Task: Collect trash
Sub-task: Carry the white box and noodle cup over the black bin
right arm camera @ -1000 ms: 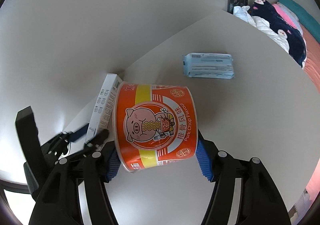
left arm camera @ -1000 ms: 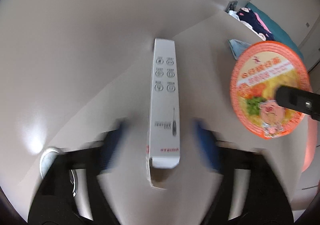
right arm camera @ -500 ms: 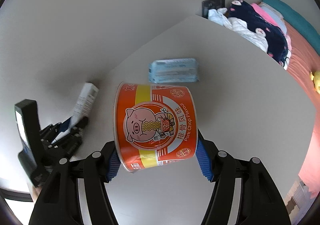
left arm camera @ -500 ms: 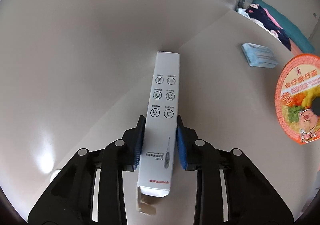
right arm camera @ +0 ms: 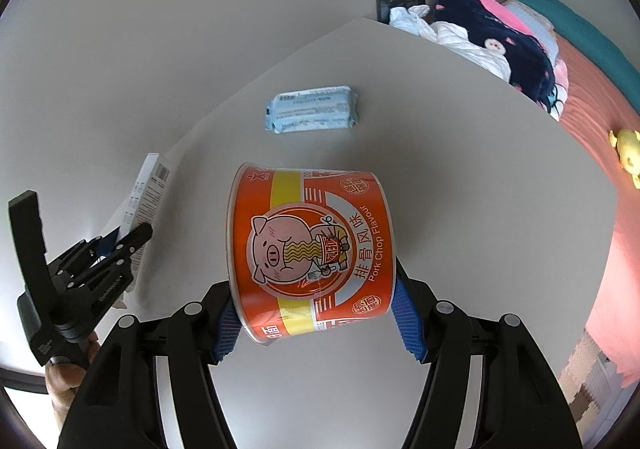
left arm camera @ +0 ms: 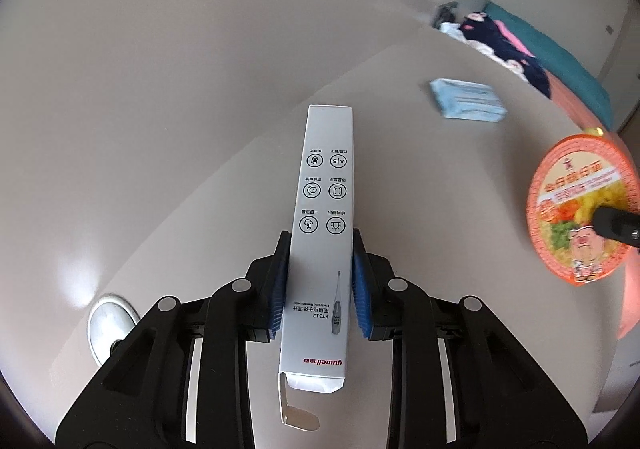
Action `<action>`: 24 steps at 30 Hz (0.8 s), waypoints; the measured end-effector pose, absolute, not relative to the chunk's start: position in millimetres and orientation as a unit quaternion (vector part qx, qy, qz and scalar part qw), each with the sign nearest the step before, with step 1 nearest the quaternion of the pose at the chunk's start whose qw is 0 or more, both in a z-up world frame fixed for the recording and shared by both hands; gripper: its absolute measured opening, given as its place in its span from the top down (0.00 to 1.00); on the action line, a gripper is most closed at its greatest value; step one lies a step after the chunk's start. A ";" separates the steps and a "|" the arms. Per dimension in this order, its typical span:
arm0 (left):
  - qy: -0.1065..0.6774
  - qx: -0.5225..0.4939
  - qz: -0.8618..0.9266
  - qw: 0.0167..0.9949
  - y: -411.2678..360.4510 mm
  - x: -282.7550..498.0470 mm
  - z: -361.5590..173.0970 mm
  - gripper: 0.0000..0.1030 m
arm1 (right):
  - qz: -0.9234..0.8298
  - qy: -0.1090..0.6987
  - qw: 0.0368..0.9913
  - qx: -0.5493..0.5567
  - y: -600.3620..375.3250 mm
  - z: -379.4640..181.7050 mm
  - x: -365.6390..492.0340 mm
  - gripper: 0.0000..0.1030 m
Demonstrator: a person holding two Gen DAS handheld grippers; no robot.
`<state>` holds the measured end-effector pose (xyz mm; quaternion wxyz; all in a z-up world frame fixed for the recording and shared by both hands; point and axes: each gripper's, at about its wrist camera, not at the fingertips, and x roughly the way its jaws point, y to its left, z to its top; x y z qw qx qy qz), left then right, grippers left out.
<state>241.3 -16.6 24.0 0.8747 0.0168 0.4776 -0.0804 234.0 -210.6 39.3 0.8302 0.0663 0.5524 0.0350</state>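
My left gripper (left arm camera: 320,281) is shut on a long white thermometer box (left arm camera: 324,217) and holds it above the table, its open flap toward the camera. The box also shows in the right wrist view (right arm camera: 144,201), held by the left gripper (right arm camera: 120,243). My right gripper (right arm camera: 316,313) is shut on an orange pork chop noodle cup (right arm camera: 312,253), held on its side above the table. The cup's lid shows in the left wrist view (left arm camera: 580,209) at the far right.
A blue tissue pack (right arm camera: 310,109) lies on the white table (right arm camera: 440,189), also in the left wrist view (left arm camera: 466,99). A bed with clothes (right arm camera: 500,33) and a pink blanket lies beyond the table's right edge. A round metal fitting (left arm camera: 110,323) sits at lower left.
My left gripper closed on the thermometer box and lifted it off the table. My right gripper has moved right and up with the noodle cup.
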 end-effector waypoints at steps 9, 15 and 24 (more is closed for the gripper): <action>0.465 0.037 -0.119 0.877 -57.6 200.5 40.9 0.73 | 0.033 0.541 0.837 0.076 -227.6 51.5 195.7 0.37; 0.459 0.050 -0.145 0.875 -92.3 175.7 49.5 0.73 | 0.027 0.532 0.843 0.083 -239.9 59.8 167.2 0.37; 0.447 0.063 -0.190 0.872 -147.8 138.9 66.3 0.73 | 0.003 0.513 0.852 0.103 -283.1 75.3 118.3 0.37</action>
